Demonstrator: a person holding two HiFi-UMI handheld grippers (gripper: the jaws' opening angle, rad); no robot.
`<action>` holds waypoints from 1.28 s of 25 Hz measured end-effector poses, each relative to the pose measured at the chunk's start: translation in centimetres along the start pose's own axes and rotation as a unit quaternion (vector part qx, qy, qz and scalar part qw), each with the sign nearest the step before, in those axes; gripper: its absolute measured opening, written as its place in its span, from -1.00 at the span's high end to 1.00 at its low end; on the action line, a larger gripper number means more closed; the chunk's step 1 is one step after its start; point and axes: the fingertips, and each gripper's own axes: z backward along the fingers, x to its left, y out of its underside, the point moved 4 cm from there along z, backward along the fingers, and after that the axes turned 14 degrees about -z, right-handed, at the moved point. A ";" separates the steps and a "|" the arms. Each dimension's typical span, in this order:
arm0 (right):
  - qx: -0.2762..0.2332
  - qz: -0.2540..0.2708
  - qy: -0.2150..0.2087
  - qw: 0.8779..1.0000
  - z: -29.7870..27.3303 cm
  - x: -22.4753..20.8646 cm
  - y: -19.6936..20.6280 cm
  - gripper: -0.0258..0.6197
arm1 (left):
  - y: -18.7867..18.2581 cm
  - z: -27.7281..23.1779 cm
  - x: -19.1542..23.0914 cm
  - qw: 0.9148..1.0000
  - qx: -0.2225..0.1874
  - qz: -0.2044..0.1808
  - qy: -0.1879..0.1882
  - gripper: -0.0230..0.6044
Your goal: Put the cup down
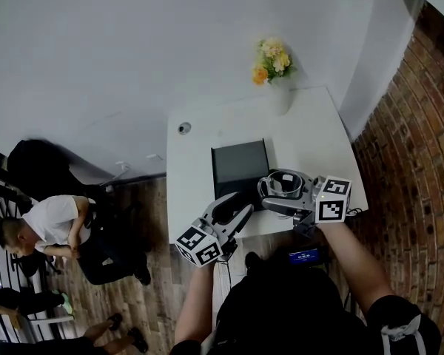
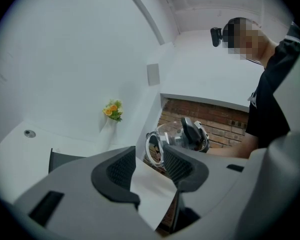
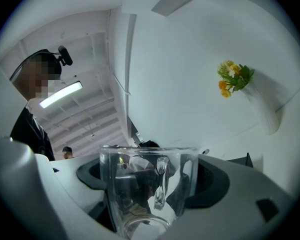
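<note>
A clear glass cup point(image 3: 147, 189) with a handle stands upright between the two pads of my right gripper point(image 3: 149, 184), which is shut on it. In the head view the cup point(image 1: 280, 186) hangs in the right gripper point(image 1: 281, 192) above the near right part of the white table point(image 1: 192, 161), beside a black mat point(image 1: 240, 166). My left gripper point(image 1: 239, 209) is to the left of the cup, over the table's near edge. Its jaws are open and nothing is between them point(image 2: 150, 176). From the left gripper view the cup point(image 2: 160, 143) shows just beyond the left fingertips.
A white vase with yellow flowers point(image 1: 275, 69) stands at the table's far edge. A small round fitting point(image 1: 184, 128) sits at the far left of the tabletop. A brick wall point(image 1: 414, 161) runs along the right. A person point(image 1: 52, 228) sits on the wooden floor to the left.
</note>
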 end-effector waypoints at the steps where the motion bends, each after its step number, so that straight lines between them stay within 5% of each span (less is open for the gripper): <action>1: 0.000 0.001 -0.001 1.000 -0.3 0.0 -0.1 -0.41 | -0.1 0.0 0.2 1.000 -0.001 0.000 0.000 0.36; 15: 0.002 0.004 -0.004 1.000 -1.3 -0.1 -0.7 -0.41 | -0.6 0.4 1.6 1.000 -0.013 -0.005 -0.018 0.88; 32: 0.017 0.002 0.002 1.000 -1.6 -2.1 0.4 -0.41 | -0.5 1.8 1.4 0.999 -0.019 0.000 -0.032 0.90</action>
